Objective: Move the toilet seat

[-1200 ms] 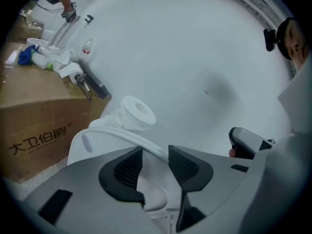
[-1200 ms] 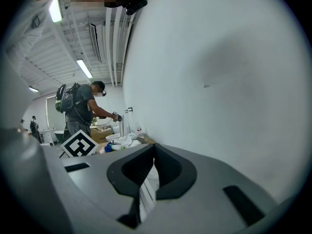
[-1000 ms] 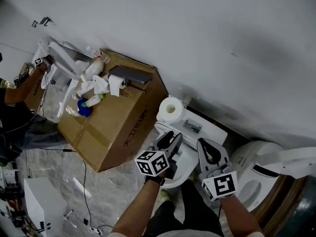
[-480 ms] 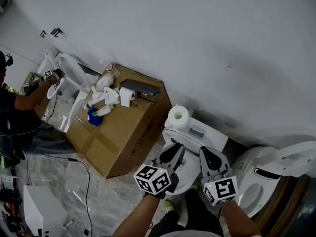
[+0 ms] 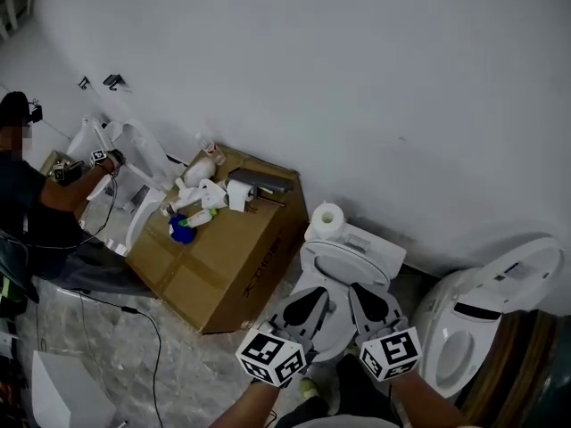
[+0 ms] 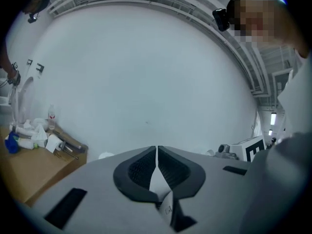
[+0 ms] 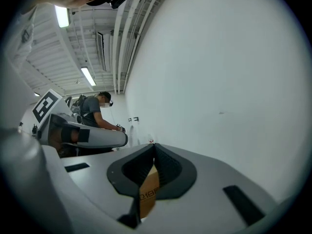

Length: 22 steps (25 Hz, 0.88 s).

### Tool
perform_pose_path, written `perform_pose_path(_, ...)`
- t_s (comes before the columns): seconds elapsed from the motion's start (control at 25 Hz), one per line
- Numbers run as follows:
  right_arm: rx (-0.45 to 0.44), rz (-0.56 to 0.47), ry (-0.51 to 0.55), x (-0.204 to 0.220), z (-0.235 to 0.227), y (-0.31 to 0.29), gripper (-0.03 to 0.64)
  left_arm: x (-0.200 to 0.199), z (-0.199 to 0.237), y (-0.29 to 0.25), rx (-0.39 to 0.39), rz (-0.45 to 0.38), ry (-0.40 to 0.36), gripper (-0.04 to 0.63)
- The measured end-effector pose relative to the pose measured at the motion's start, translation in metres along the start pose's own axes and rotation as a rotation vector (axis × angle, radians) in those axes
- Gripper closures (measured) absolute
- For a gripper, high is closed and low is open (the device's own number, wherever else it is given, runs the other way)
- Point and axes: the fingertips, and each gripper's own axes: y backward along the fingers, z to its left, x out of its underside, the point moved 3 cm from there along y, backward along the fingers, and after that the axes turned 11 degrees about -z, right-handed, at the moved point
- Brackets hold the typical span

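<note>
In the head view a white toilet (image 5: pixel 342 266) stands against the wall, its seat lying flat and a paper roll (image 5: pixel 326 217) on its tank. Both grippers hover side by side over the front of the bowl, apart from the seat. The jaws of my left gripper (image 5: pixel 306 304) are closing, and in the left gripper view (image 6: pixel 156 152) their tips meet with nothing between them. My right gripper (image 5: pixel 372 303) is shut and empty as well, as the right gripper view (image 7: pixel 154 155) shows. Both gripper views face the bare white wall.
A big cardboard box (image 5: pixel 223 257) left of the toilet carries bottles, a paper roll and a blue item. A second toilet (image 5: pixel 464 333) with its lid raised stands at the right. A person (image 5: pixel 36 203) works on white toilet parts (image 5: pixel 134 154) at far left. A cable (image 5: pixel 153 328) crosses the floor.
The left gripper's jaws have gone from wide apart to together. Both grippers have dropped lower in the head view, and the view has pulled back, showing more of the toilet.
</note>
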Motion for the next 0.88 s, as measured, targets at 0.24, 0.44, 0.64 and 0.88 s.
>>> perform_pose_path(0.24,-0.019,-0.059,0.048,-0.034,0.056,0.026,0.600,-0.024,-0.028,0.057,0.018,-0.022,-0.023,0.572)
perform_pose_path(0.44,-0.032,-0.098,0.077,-0.050,0.099,0.043,0.600,-0.040,-0.045,0.096,0.042,-0.035,-0.090,0.574)
perform_pose_path(0.64,-0.043,-0.117,0.073,-0.060,0.137,0.065,0.601,-0.061,-0.056,0.134,0.036,-0.070,-0.134,0.574)
perform_pose_path(0.88,-0.062,-0.142,0.067,-0.070,0.163,0.080,0.601,-0.074,-0.065,0.165,0.025,-0.097,-0.162,0.574)
